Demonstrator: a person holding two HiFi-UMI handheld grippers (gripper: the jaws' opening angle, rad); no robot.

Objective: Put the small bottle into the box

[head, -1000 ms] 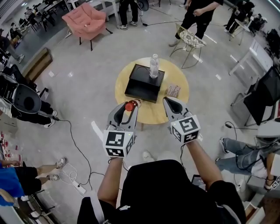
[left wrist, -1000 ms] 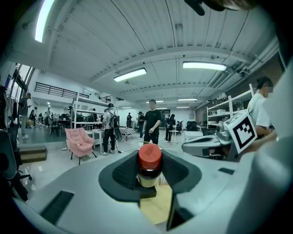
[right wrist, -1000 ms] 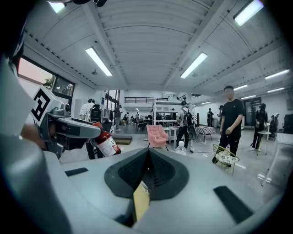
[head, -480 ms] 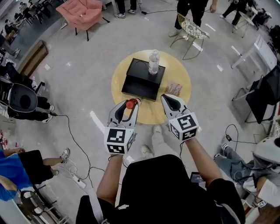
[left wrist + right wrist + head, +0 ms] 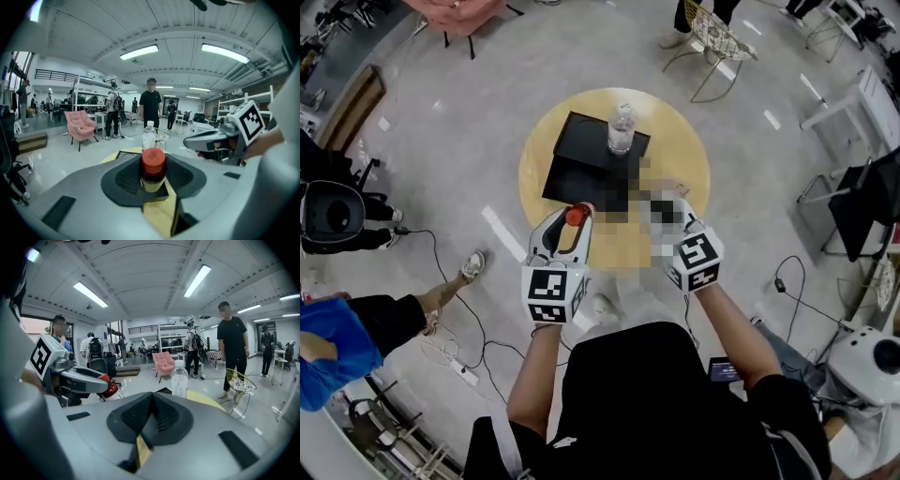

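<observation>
The left claw (image 5: 572, 219) grips the small bottle (image 5: 153, 169) under its red cap, over the near part of the round worktop (image 5: 680, 155), short of the black box (image 5: 579, 174). It looks light, stiff and smooth; I think the body gives the best hold. The right claw (image 5: 153, 414) is clenched and empty.

A round yellow table (image 5: 680, 136) (pale wood top) bears a black box (image 5: 581, 171).
</observation>
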